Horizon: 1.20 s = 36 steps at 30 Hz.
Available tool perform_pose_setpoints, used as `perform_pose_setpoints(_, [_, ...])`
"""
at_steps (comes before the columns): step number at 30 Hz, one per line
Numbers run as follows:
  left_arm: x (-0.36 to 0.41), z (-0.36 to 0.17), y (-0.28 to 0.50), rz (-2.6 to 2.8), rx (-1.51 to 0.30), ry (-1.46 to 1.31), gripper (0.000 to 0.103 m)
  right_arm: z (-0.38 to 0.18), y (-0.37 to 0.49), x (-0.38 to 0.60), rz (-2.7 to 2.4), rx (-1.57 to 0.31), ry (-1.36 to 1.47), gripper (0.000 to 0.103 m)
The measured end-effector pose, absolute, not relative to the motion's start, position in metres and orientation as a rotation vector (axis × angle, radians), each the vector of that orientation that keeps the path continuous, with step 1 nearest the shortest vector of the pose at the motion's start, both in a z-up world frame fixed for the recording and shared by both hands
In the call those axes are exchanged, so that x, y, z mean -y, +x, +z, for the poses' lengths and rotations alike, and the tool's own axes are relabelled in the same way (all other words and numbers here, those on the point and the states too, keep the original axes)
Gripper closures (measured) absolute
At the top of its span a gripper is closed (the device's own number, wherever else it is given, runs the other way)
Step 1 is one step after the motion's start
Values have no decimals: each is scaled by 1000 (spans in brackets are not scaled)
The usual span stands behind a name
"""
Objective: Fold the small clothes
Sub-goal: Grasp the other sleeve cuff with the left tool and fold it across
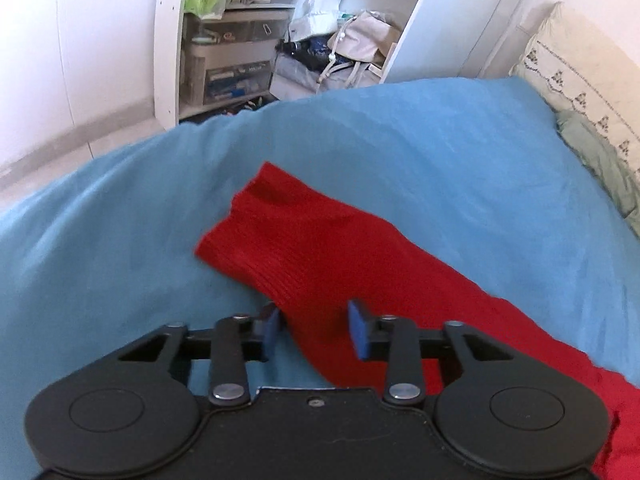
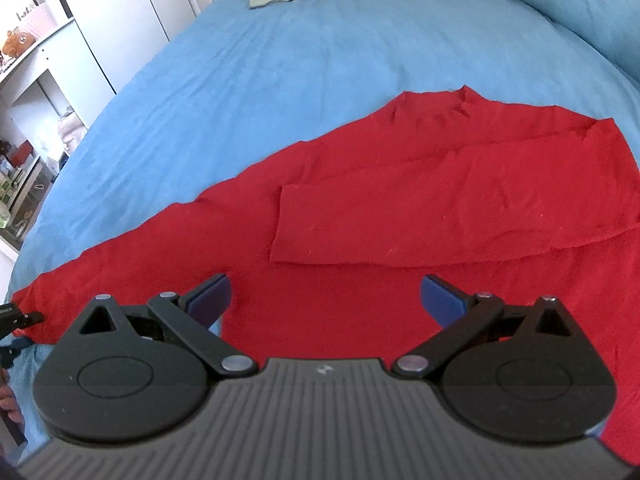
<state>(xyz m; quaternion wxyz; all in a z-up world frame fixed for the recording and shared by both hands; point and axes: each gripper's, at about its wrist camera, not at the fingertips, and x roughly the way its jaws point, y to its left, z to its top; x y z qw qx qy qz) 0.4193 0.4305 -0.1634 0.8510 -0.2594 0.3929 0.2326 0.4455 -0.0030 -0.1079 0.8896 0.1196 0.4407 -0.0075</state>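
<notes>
A red knit sweater [image 2: 420, 184] lies spread on a blue bed cover [image 2: 280, 60]. Its right sleeve [image 2: 440, 220] is folded across the body. Its left sleeve [image 1: 304, 240] stretches out over the cover, cuff at the far end. My left gripper [image 1: 314, 330] is open, its blue pads [image 1: 358, 332] on either side of that sleeve's lower edge, close above the cloth. My right gripper [image 2: 324, 300] is wide open and empty, hovering over the sweater's near hem. The left gripper's tip [image 2: 20, 316] shows at the sleeve's end in the right wrist view.
The blue cover [image 1: 400, 140] fills the bed. A pillow [image 1: 580, 72] and a green cloth [image 1: 600, 160] lie at the head. A blue bolster [image 2: 568, 4] lies at the far right. White shelves [image 1: 224, 40] with boxes and bags [image 1: 352, 48] stand past the bed's edge.
</notes>
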Motion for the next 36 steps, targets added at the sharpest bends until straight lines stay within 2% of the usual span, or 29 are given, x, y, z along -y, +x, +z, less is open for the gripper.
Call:
perform_pose_setpoints(1, [-431,-164,420,494,-824,-540,79,-109,446,3,-17,-916,249,0])
perform_pose_setpoints(2, [-431,-164,421,500,-824,-534,91,-110,447,3,-16,-917,249,0])
perform_pose_setpoints(3, [-430,-165,420,500,-822,-533,96,-111,447,4,-15,-917,248,0])
perform_pose_setpoints(7, [-424,-155,426,503,-791,-497,97,-113,449,12,-12,-912,260,0])
perform_pose_setpoints(13, [-364,-90,430,409,-656,-365,97,-107,449,41,12,-883,281,0])
perform_pose_setpoints(18, [-266,-37,449,236,-545,-269,97,-93,448,84,31,-841,317,0])
perform_pose_setpoints(23, [-144,-12,469,47,-494,-259,97,-77,444,151,17,-800,362,0])
perform_pose_setpoints(30, [29,-48,487,-213,-604,-194,97,-71,428,257,-37,-779,381,0])
perform_pose_setpoints(36, [114,-137,492,-286,-863,-115,97,-92,414,322,-63,-814,436,0])
